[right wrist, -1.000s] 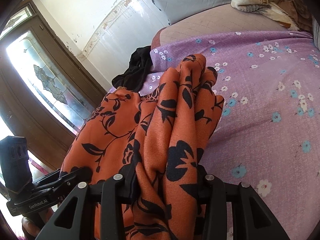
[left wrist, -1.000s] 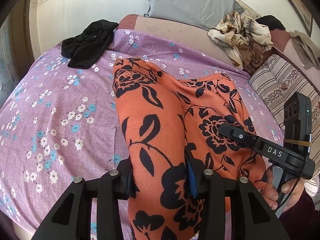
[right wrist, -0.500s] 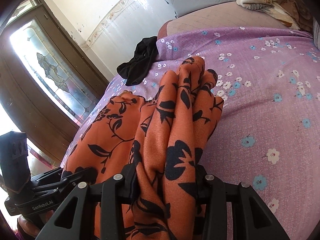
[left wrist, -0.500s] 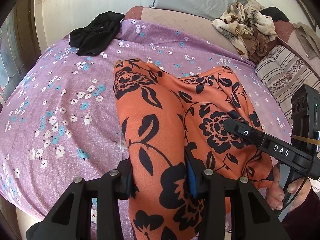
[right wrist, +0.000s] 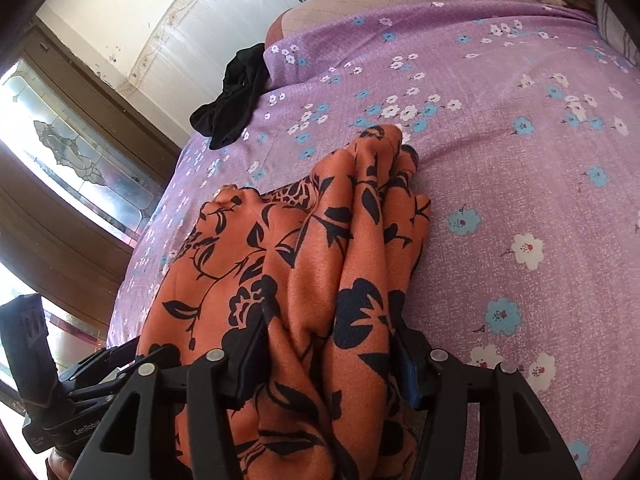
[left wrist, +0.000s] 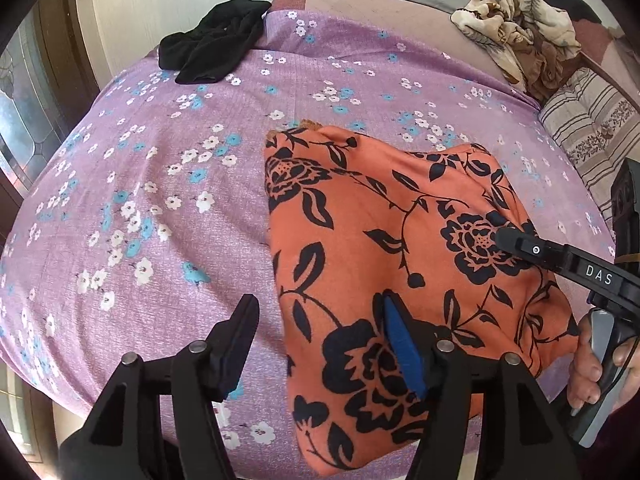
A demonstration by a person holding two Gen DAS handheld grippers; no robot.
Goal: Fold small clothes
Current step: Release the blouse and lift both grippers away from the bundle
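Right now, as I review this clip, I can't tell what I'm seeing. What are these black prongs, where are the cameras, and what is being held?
The black prongs are two handheld grippers, each carrying its own fisheye camera looking along its fingers. In the left view, the left gripper is open, with the orange floral garment lying on the purple flowered bedsheet. The other tool there is the right gripper, held by a hand. In the right view, it is shut on bunched orange cloth. A black garment lies farther back.

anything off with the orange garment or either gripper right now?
Yes. The left gripper is open, and the orange garment lies beside it, not between its fingers. The right gripper clamps a thick, crumpled bunch of fabric, so that edge is uneven.
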